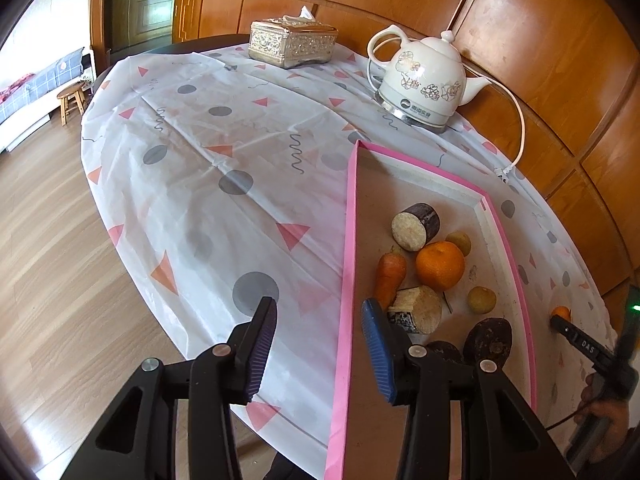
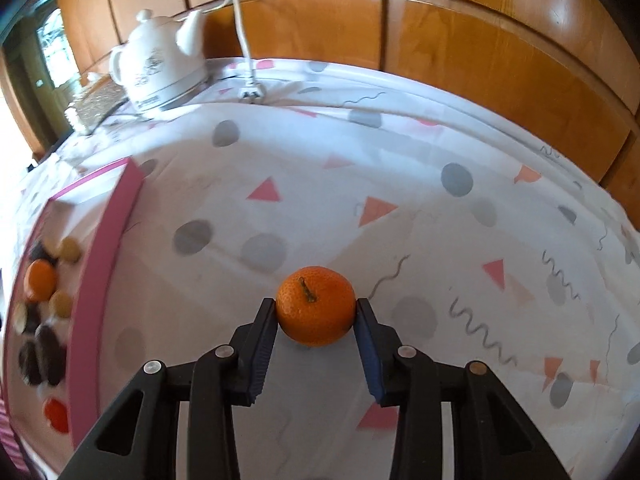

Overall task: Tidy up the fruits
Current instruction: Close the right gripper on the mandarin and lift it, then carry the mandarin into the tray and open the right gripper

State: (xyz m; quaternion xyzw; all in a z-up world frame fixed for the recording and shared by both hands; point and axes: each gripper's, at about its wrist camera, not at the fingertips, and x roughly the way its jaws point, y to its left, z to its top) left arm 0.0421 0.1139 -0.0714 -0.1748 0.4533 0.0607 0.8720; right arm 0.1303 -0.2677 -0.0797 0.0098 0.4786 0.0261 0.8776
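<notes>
My right gripper (image 2: 316, 306) is shut on a small orange mandarin (image 2: 316, 310) with a stem, just above the patterned tablecloth, right of the pink-rimmed tray (image 2: 106, 236). In the left wrist view the tray (image 1: 347, 248) holds an orange (image 1: 440, 265), a carrot (image 1: 390, 274), two sugarcane chunks (image 1: 416, 227), small yellowish fruits (image 1: 482, 300) and dark round pieces (image 1: 488, 338). My left gripper (image 1: 320, 312) is open and empty, straddling the tray's left rim. The right gripper and its mandarin (image 1: 561, 313) show at the far right of that view.
A white floral electric kettle (image 1: 424, 80) with its cord stands at the back of the table. A silver tissue box (image 1: 292, 42) sits further back left. Wooden wall panels run behind the table. A wooden stool (image 1: 72, 100) stands on the floor.
</notes>
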